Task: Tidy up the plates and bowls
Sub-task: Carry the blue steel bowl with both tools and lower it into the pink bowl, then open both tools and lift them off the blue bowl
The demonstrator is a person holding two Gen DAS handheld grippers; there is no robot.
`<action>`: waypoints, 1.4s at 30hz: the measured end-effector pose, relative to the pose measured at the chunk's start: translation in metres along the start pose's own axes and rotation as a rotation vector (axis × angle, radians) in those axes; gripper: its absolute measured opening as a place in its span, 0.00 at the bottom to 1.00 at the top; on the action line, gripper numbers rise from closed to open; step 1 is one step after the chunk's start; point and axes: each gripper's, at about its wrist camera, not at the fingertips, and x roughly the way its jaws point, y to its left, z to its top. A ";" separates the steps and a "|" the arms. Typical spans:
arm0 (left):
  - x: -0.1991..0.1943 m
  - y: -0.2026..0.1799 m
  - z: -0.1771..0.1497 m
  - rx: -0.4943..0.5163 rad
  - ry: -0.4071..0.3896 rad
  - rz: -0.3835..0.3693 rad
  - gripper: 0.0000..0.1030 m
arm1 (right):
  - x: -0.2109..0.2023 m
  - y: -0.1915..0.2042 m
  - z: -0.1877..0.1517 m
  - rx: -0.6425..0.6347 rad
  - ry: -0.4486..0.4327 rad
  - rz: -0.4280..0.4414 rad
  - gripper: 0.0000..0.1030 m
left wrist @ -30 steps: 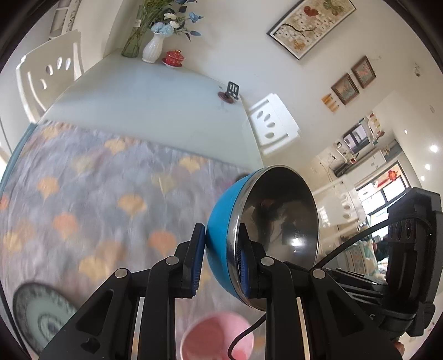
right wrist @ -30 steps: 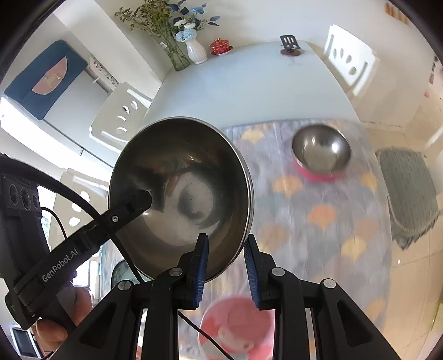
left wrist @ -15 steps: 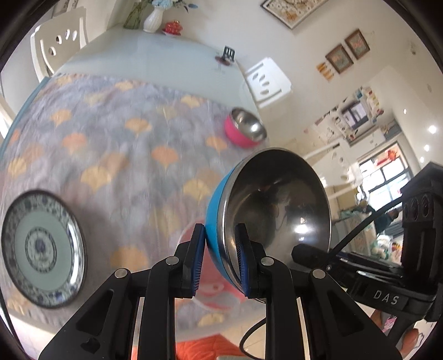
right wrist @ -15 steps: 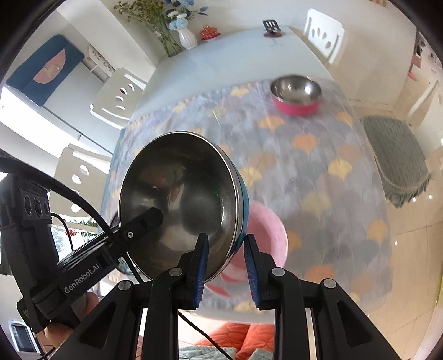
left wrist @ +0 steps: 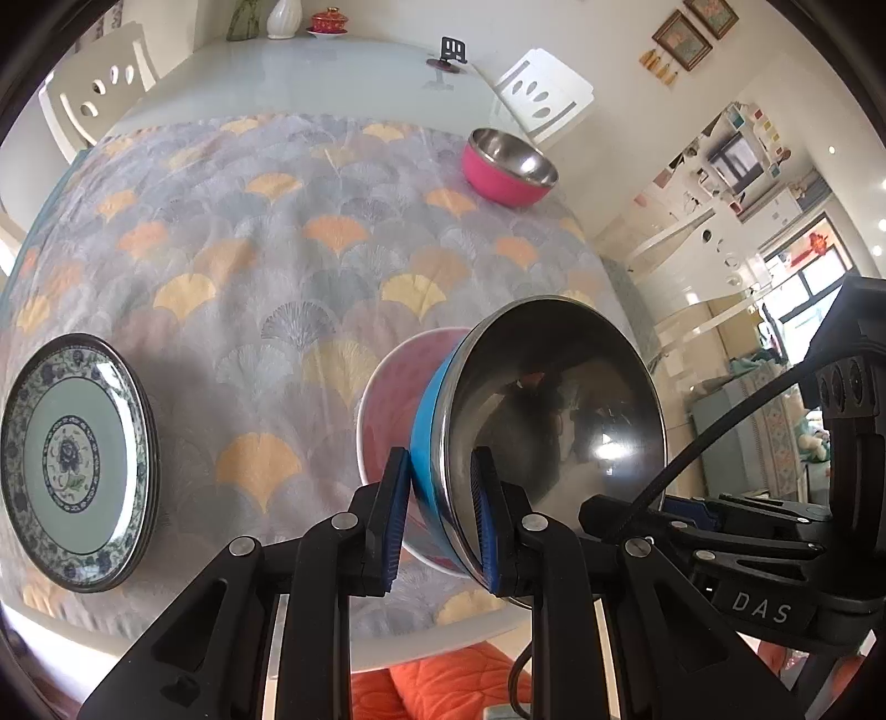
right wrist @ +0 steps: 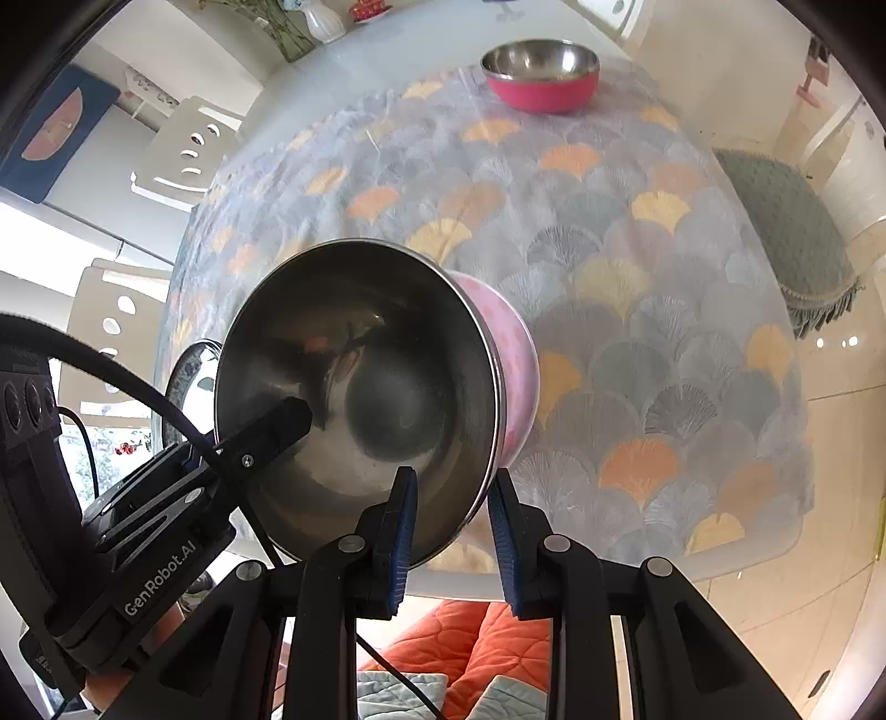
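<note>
Both grippers hold one blue bowl with a steel inside, also in the right wrist view. My left gripper is shut on its rim, and my right gripper is shut on the opposite rim. The bowl sits tilted in a pink bowl near the table's front edge; the pink bowl's outer wall shows in the right wrist view. A second steel bowl with a pink outside stands at the far right, also seen in the right wrist view. A patterned plate lies front left.
A grey cloth with fan shapes covers the table. White chairs stand around it. A vase, a red dish and a small black stand sit at the far end. An orange cushion lies below the front edge.
Both grippers have brought the blue bowl down and toward the front of the table, into the pink bowl. The plate and the far pink-sided bowl have come into view.
</note>
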 end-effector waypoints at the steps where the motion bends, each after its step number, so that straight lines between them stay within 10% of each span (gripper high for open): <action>1: 0.003 0.000 0.000 0.001 0.005 0.003 0.18 | 0.002 -0.002 0.000 0.003 0.002 0.001 0.25; 22: 0.019 0.010 0.009 0.058 -0.001 0.138 0.28 | 0.007 -0.005 0.010 -0.025 0.005 0.002 0.25; 31: 0.019 0.025 0.007 -0.005 0.019 0.081 0.28 | 0.016 -0.001 0.011 -0.039 0.051 0.021 0.25; 42: -0.009 0.003 0.083 0.084 -0.074 0.051 0.28 | -0.033 0.001 0.063 -0.028 -0.050 0.071 0.25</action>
